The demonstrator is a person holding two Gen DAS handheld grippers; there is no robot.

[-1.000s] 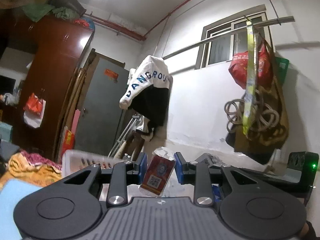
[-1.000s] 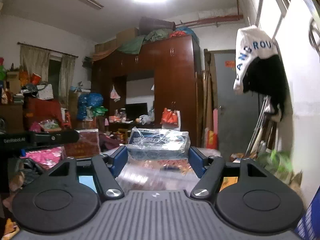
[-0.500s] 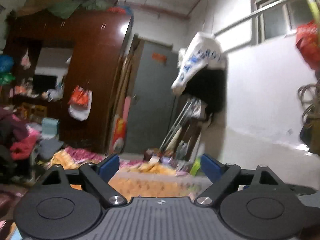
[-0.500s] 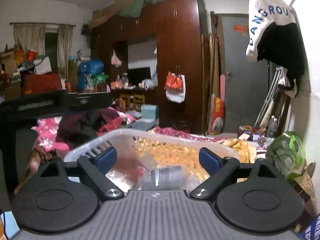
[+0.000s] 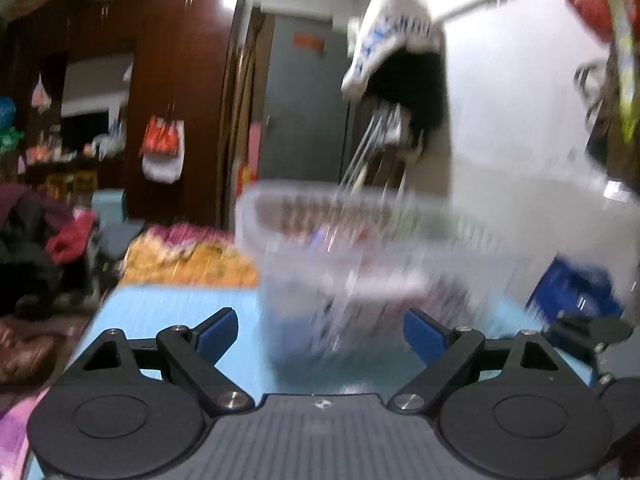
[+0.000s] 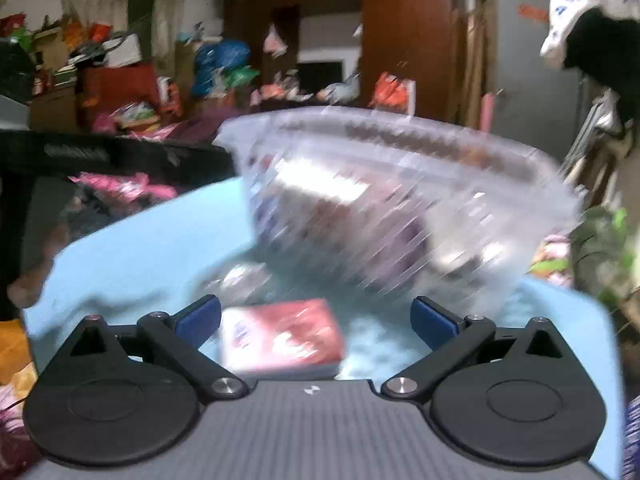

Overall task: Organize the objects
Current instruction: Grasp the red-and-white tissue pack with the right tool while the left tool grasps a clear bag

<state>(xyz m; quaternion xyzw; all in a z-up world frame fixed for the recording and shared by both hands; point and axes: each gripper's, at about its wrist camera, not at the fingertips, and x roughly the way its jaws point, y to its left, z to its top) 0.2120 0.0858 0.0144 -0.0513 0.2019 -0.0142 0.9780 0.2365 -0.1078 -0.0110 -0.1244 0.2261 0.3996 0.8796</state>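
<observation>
A clear plastic basket (image 5: 360, 248) with blurred packets inside stands on a light blue cloth (image 5: 172, 312). My left gripper (image 5: 320, 334) faces its near wall, jaws wide and still opening, nothing pressed between the blue pads. In the right wrist view the same basket (image 6: 400, 200) fills the middle. A red flat packet (image 6: 280, 336) lies on the blue cloth (image 6: 140, 248) just in front of my right gripper (image 6: 316, 320). That gripper's jaws are spreading wider and its pads stand clear of the packet. Both views are motion-blurred.
A dark wooden wardrobe (image 5: 176, 80) and a grey door (image 5: 304, 112) stand behind. Clothes hang on the white wall (image 5: 520, 100) at right. Heaped clothes and bags (image 6: 120, 80) crowd the left. A blue box (image 5: 576, 288) sits right of the basket.
Both grippers let go of what they held, a red card packet on the left and a clear-wrapped pack on the right, opened wide and dropped toward the basket and blue cloth.
</observation>
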